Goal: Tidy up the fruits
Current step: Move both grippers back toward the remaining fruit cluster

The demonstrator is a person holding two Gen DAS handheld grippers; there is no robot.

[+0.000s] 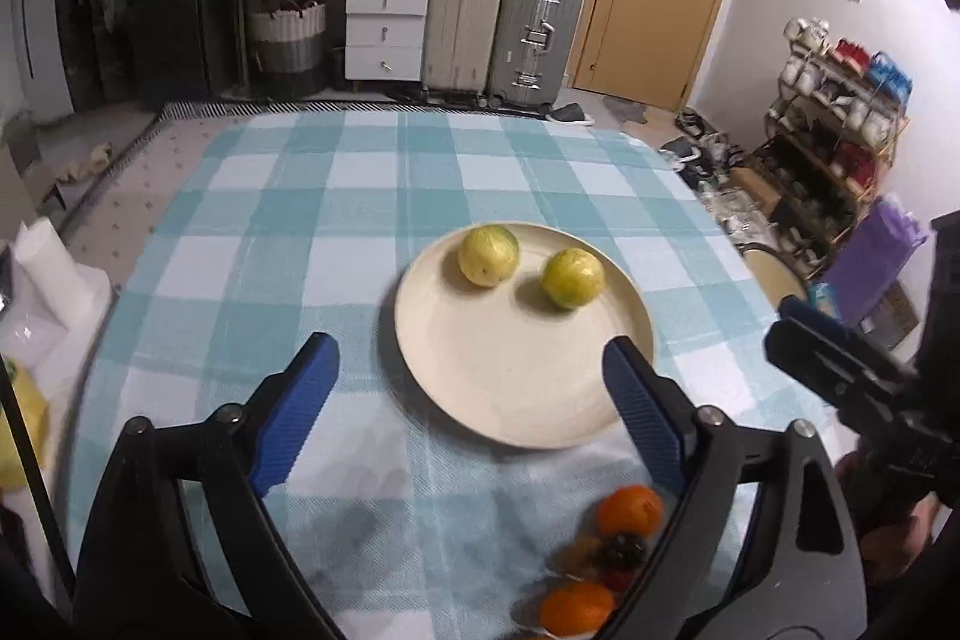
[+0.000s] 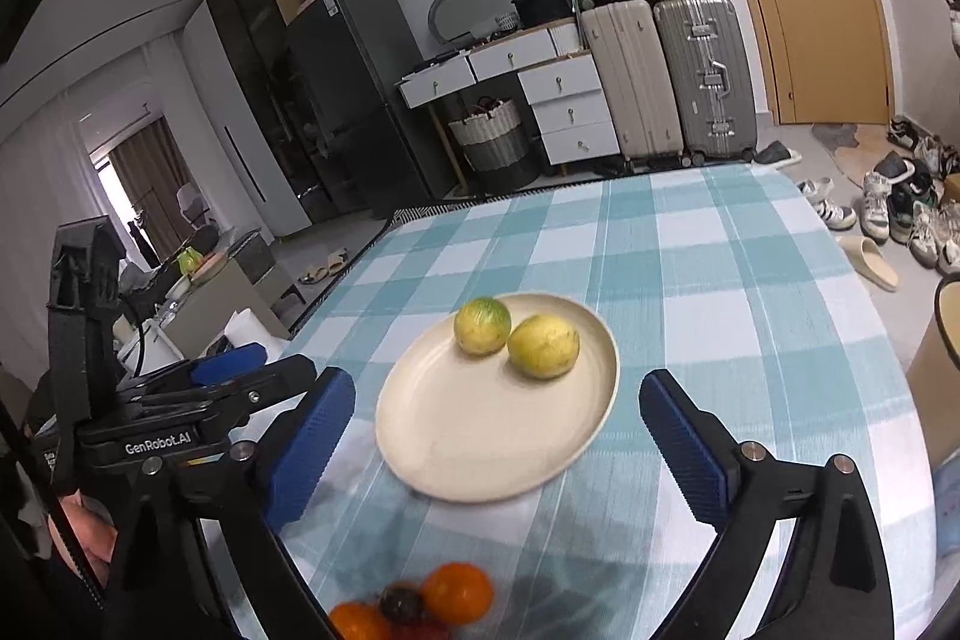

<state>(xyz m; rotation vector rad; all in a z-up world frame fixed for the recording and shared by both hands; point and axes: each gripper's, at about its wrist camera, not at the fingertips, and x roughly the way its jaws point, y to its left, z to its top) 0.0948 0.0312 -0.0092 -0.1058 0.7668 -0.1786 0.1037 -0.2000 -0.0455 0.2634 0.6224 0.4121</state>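
A cream plate lies on the checked cloth and holds two yellow-green fruits, the second one to its right. My left gripper stands open above the plate's near left rim, nothing between its blue pads. My right gripper is open too, its fingers straddling the plate from above, holding nothing. Close to me on the cloth lies a small heap of orange fruits with a dark fruit among them.
The table's blue-and-white checked cloth reaches far beyond the plate. My right gripper's body shows at the right of the left wrist view; my left gripper's body at the left of the right wrist view. Suitcases, drawers and shoes stand behind.
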